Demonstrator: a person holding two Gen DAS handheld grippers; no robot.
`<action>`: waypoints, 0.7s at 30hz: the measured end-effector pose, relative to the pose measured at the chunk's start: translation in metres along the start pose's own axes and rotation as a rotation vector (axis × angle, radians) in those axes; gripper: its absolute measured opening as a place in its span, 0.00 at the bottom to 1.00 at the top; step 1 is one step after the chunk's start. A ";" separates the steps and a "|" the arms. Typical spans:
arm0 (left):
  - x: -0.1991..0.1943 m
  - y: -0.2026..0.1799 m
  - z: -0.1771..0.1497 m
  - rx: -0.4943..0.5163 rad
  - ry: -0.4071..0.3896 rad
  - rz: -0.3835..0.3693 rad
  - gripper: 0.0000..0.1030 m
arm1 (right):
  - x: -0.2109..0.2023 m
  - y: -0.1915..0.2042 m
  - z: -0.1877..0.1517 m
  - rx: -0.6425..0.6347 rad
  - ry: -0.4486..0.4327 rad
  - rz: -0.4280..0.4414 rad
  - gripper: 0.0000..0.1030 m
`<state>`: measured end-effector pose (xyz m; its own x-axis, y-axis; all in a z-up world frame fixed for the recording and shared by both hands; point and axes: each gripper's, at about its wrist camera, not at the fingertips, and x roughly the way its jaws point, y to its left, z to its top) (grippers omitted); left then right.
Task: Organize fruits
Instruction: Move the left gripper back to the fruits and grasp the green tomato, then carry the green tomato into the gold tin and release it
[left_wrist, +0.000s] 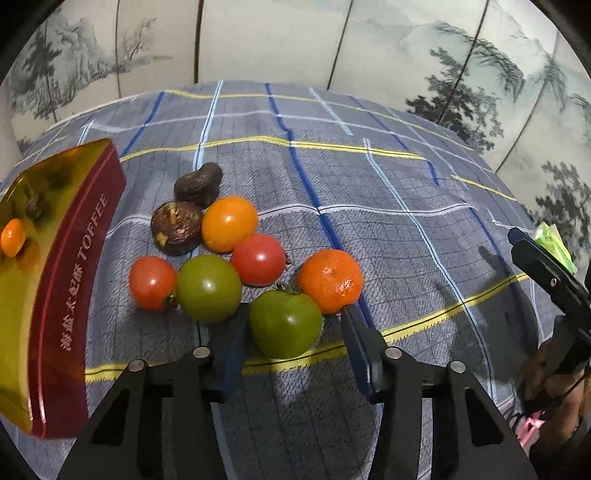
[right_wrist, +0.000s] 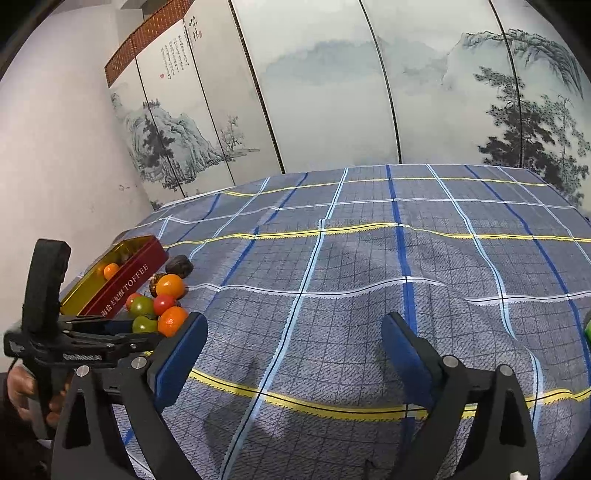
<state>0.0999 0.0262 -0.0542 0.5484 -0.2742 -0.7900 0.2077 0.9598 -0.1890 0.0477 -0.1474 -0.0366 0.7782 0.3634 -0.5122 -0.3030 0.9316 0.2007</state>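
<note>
The near green tomato (left_wrist: 285, 324) is flanked by the left gripper (left_wrist: 295, 317), the pads beside it, contact not certain. The tin (left_wrist: 74, 280) lies to its left. The right gripper (right_wrist: 295, 343) is held released, well apart.

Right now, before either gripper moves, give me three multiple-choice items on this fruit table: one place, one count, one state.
1. Between the fingers of the left gripper lies:
A. a mandarin
B. a green tomato
C. a dark brown fruit

2. The red tomatoes on the cloth number:
A. one
B. two
C. four

3. The right gripper is:
A. open, with nothing between its jaws
B. shut on a tomato
C. shut on a tin

Answers:
1 B: the left wrist view shows the green tomato sitting between the two blue pads.
2 B: only two red ones show in the pile, one at its left edge and one in its middle.
3 A: the right wrist view shows its pads wide apart, with only bare cloth between them.
</note>
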 end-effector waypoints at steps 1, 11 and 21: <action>0.000 0.002 -0.002 -0.004 -0.014 -0.008 0.34 | 0.000 0.000 0.000 0.000 0.001 -0.001 0.93; -0.033 0.018 -0.027 -0.065 -0.046 -0.058 0.34 | 0.003 0.001 0.002 0.004 0.015 -0.019 0.97; -0.061 0.018 -0.046 -0.064 -0.060 -0.066 0.34 | 0.016 0.029 0.001 -0.093 0.103 0.039 0.95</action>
<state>0.0331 0.0631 -0.0365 0.5834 -0.3380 -0.7385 0.1938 0.9409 -0.2776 0.0521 -0.1140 -0.0383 0.7057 0.3935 -0.5892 -0.3854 0.9110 0.1468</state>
